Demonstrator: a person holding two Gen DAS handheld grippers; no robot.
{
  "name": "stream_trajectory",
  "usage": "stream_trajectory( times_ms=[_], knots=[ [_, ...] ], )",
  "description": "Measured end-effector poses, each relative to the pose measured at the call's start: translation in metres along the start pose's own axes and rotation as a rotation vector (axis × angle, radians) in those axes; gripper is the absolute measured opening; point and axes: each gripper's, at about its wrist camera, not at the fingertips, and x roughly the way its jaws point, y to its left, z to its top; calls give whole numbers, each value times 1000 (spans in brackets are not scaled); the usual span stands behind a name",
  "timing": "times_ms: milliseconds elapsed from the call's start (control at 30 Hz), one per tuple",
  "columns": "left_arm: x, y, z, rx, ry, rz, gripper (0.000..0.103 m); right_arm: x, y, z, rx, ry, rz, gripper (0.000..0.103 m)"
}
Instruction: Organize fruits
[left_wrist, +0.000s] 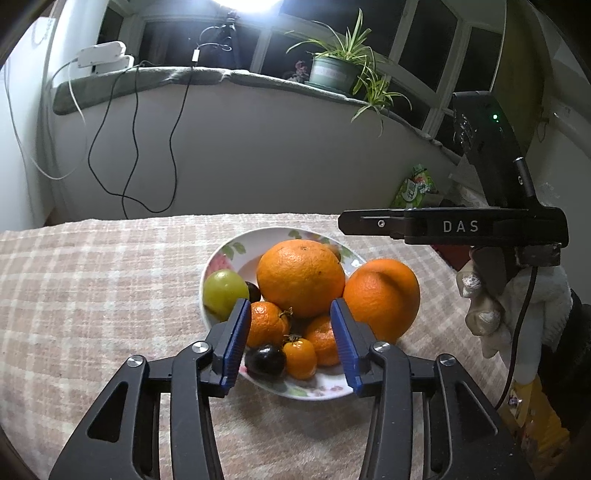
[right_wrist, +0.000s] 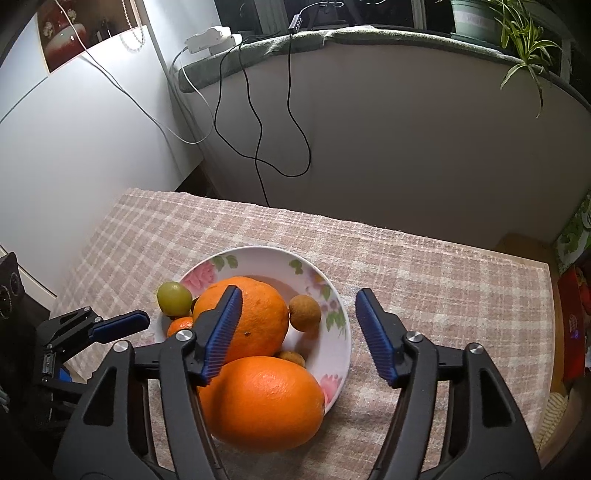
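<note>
A floral plate (left_wrist: 225, 254) of fruit sits on a checked tablecloth (left_wrist: 92, 277). One large orange (left_wrist: 301, 277) lies at its centre. A second orange (left_wrist: 382, 297) rests on the cloth, touching the rim at 3 o'clock. A green fruit (left_wrist: 223, 290) sits at 9 o'clock. The left gripper (left_wrist: 290, 338) hovers at 6 o'clock, jaws wide, holding nothing. The right gripper (right_wrist: 299, 332) gapes wide over the outer orange, empty.

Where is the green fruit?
The green fruit sits at the left edge of the plate in the left wrist view, beside the big orange and just past the left gripper.
</note>
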Motion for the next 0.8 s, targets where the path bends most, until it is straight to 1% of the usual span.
stream_trajectory(
  times_ms=[100,167,200,300,333,467,533,633,733,800],
  knots=[
    [-4,-3,-1,8,-6,12,45,-4,2,-1,-1,-9,-1,72],
    [-7,-5,-2,13,-7,15,49,-7,4,-2,-5,-13,-4,73],
    [-9,-6,-2,13,-9,18,53,-9,6,-2,-8,-17,-5,75],
    [-13,-8,-2,17,-15,24,55,-15,9,-4,-13,-29,-7,80],
    [-14,-9,-3,18,-17,27,58,-17,10,-5,-14,-33,-7,80],
    [-21,-11,-5,13,-26,37,62,-28,14,-8,-17,-54,-21,82],
    [-24,-12,-6,10,-31,42,67,-36,16,-10,-17,-70,-27,84],
    [-31,-13,-8,2,-39,54,69,-48,19,-17,-22,-98,-42,87],
    [-41,-14,-11,-9,-54,66,75,-58,25,-26,-36,-121,-65,88],
    [-48,-14,-14,-12,-62,73,76,-63,28,-32,-41,-134,-71,90]
  ],
)
